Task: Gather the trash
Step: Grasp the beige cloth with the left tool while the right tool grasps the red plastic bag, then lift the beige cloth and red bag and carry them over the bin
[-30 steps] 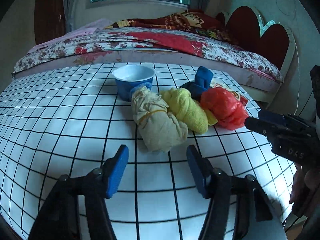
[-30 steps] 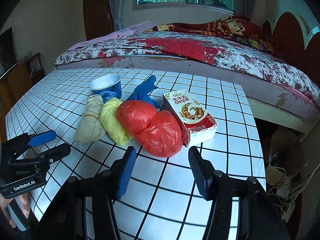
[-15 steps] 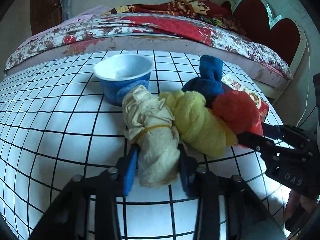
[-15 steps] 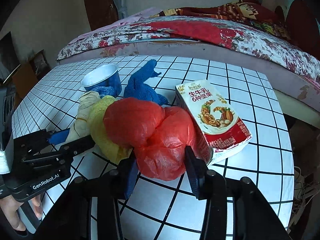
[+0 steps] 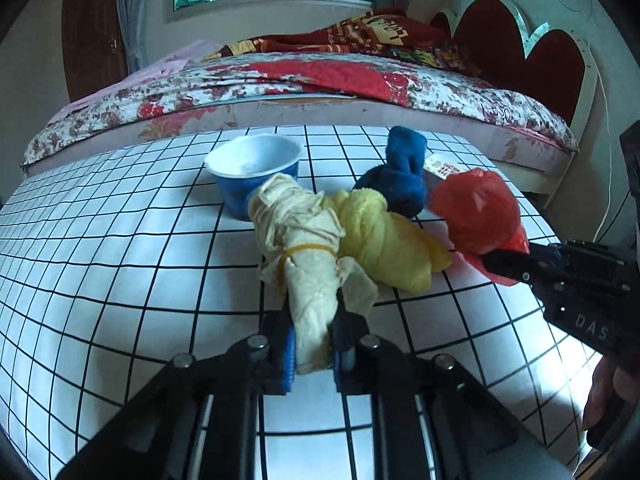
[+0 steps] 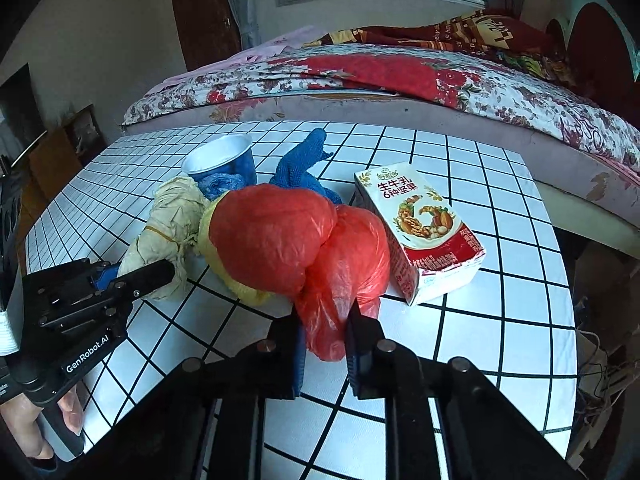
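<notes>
Left claw point(image 5: 314, 344) is clamped on the beige rag bundle point(image 5: 304, 248); right claw point(image 6: 325, 344) pinches the red plastic bag point(image 6: 304, 248) on the desk point(image 6: 500, 320).

Carton point(image 6: 416, 232) at 3 o'clock of the red bag point(image 6: 304, 248): "生牛乳 6种坚果". Left gripper point(image 6: 136, 276) body: "GenRobot.AI". Right gripper point(image 5: 516, 260) body: "DAS". Blanket point(image 5: 384, 28) at 12 o'clock has letters, unreadable.

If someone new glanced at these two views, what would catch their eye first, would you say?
Probably the bright red plastic bag, pinched at its near end by the right gripper in the middle of the checked table. Next, the beige cloth bundle clamped in the left gripper, with a yellow towel pressed against its right side.
</notes>
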